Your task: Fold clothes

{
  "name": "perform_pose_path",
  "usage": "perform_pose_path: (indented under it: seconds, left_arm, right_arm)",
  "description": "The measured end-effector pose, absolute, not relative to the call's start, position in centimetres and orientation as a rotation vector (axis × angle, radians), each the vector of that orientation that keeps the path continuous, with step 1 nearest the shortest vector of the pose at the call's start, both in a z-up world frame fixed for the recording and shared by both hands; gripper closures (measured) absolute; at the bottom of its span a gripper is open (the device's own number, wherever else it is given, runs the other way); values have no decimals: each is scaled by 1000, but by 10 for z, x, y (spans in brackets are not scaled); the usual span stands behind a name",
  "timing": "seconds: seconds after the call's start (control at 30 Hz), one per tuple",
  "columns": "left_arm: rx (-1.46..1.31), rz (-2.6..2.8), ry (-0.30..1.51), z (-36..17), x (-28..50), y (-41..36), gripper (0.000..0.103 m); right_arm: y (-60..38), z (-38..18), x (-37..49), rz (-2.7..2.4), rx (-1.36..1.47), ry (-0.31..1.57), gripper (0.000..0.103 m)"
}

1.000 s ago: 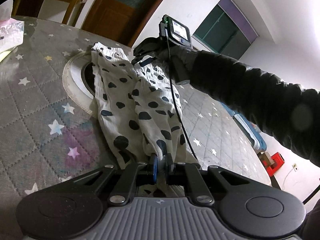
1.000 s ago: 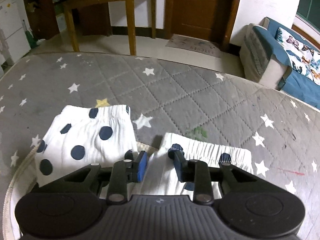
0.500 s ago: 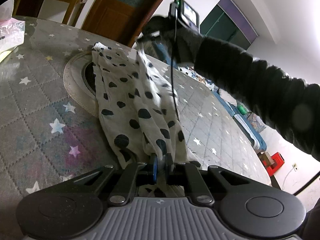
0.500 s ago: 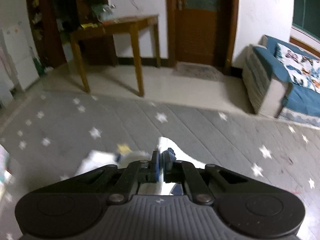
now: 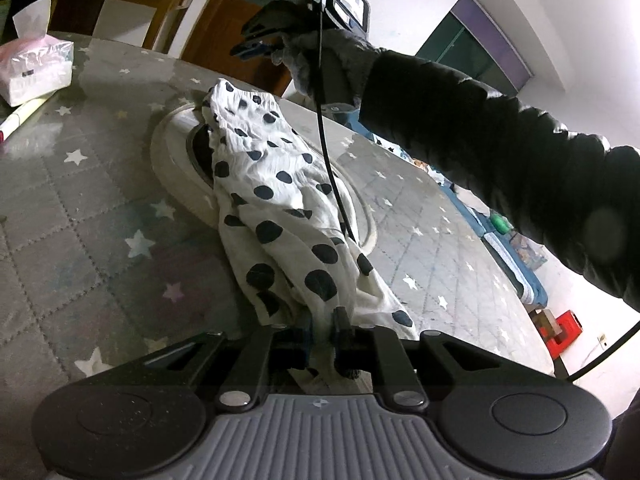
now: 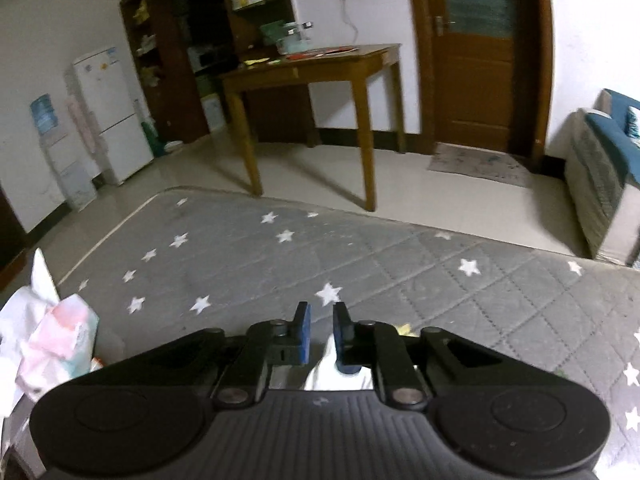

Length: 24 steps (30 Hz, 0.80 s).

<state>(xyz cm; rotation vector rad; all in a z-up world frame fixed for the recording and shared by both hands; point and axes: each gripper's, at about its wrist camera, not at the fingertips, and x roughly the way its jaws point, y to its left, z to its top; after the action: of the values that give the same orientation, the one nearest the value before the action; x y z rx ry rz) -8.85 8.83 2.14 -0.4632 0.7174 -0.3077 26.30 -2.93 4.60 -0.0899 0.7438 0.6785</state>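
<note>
- The left gripper (image 5: 323,330) is clamped on the near end of the spotted garment (image 5: 276,208), with white cloth bunched between its fingers.
- The garment, white with dark dots, lies lengthwise on the grey star-patterned table cover (image 5: 100,208), stretching away from the left gripper over a pale round ring (image 5: 172,160) in the tabletop.
- The right gripper (image 6: 320,330) is raised above the table, well apart from the far end of the garment; its fingers stand a little apart with nothing between them.
- In the right wrist view, a scrap of white cloth (image 6: 324,372) shows below the right gripper's fingers; I cannot tell whether it touches them.
- A dark-sleeved arm (image 5: 500,136) holds the right gripper up, and a black cable (image 5: 328,152) hangs from it across the garment.
- A pack of tissues (image 5: 34,66) sits on the table's far left side, well apart from the garment.
- A wooden table (image 6: 320,68) and a door (image 6: 476,52) stand beyond.
</note>
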Motion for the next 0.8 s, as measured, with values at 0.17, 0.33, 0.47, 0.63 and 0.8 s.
perform_pose_path:
  seconds: [0.17, 0.33, 0.47, 0.63, 0.8]
  left_arm:
    - [-429, -310, 692, 28, -89, 87, 46]
    - [-393, -298, 658, 37, -90, 84, 25]
    - [-375, -282, 646, 40, -88, 82, 9]
    - [-358, -252, 631, 41, -87, 85, 0]
    - [-358, -203, 620, 43, -90, 92, 0]
  right_arm:
    - [-51, 52, 258, 677, -147, 767, 81]
    - [-68, 41, 236, 717, -238, 848, 76]
    - [-74, 29, 204, 792, -305, 895, 76]
    - [-85, 16, 158, 891, -394, 943, 76]
    - [-97, 3, 122, 912, -456, 965, 76]
